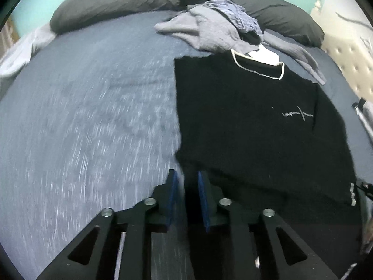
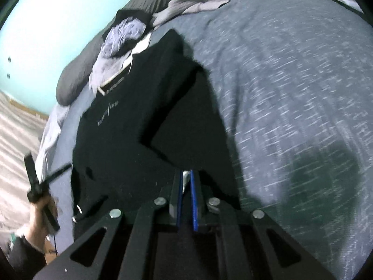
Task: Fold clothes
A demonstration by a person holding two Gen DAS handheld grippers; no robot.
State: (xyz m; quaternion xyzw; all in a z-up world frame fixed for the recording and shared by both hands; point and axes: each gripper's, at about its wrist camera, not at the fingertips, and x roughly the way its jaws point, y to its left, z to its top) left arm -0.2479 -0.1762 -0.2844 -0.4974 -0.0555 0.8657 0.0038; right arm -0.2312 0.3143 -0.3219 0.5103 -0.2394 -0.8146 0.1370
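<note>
A black T-shirt (image 1: 244, 116) with a white-trimmed collar (image 1: 256, 71) and a small script logo lies flat on the blue-grey bed sheet (image 1: 93, 105). Its left side forms a straight edge. My left gripper (image 1: 187, 182) is at the shirt's near left corner, its blue pads close together with dark cloth running between them. In the right wrist view the black T-shirt (image 2: 130, 128) rises in a lifted flap to my right gripper (image 2: 186, 182). That gripper is pinched shut on the cloth, with a pale scrap between the pads. The flap casts a shadow on the sheet.
A heap of grey and blue clothes (image 1: 214, 30) lies just beyond the collar, against long dark pillows (image 1: 112, 2). White fabric (image 1: 16, 53) hangs at the bed's far left. A cream tufted surface (image 1: 349, 58) stands to the right. A hand (image 2: 39, 212) holds a black handle beside the bed.
</note>
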